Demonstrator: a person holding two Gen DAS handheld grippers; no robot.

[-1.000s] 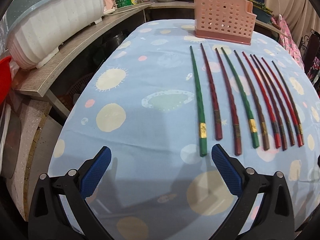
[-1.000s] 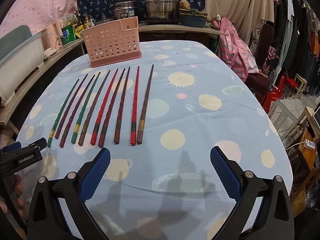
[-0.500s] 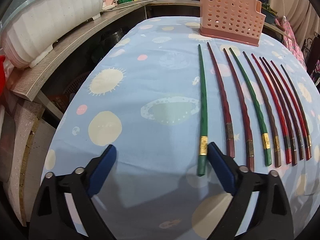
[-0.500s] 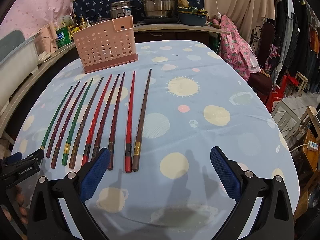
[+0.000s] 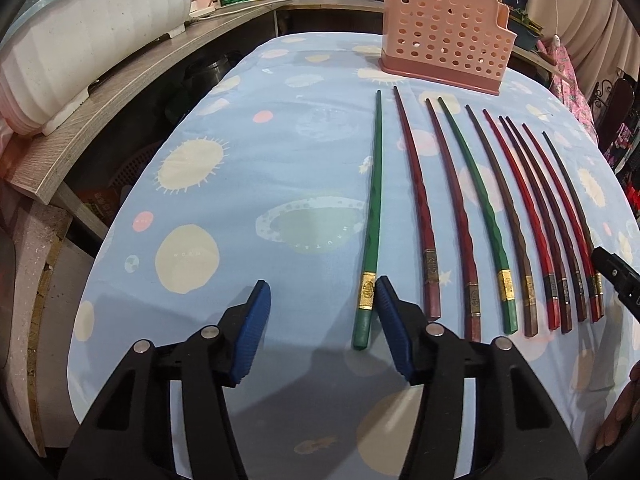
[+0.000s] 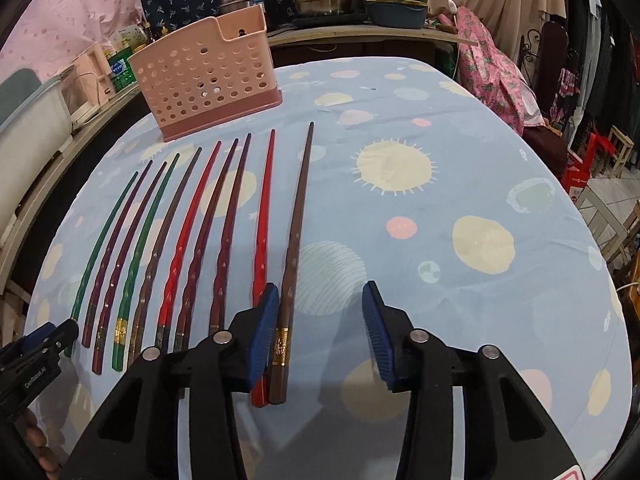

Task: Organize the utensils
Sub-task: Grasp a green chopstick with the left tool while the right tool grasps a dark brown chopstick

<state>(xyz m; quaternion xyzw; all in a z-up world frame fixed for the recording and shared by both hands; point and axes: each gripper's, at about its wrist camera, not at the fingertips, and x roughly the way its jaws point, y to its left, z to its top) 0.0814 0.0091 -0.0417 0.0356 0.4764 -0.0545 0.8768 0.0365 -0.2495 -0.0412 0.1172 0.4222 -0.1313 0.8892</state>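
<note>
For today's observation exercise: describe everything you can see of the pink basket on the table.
The pink basket is a plastic-looking, upright rectangular holder with rows of round holes in its walls, a stepped notch in its top rim and a darker pink base. It stands on the blue patterned tablecloth, just beyond the chopstick tips, touching none. Its inside is hidden.

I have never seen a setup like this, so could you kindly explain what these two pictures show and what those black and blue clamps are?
A person holds two hand-held grippers, each with a camera looking along its fingers. The left gripper straddles the butt of the outermost green chopstick; the right gripper straddles the brown chopstick at the row's other end. Both jaws have just been closing, but neither grips yet. Ten chopsticks lie on the spotted tablecloth, before a pink basket.
</note>
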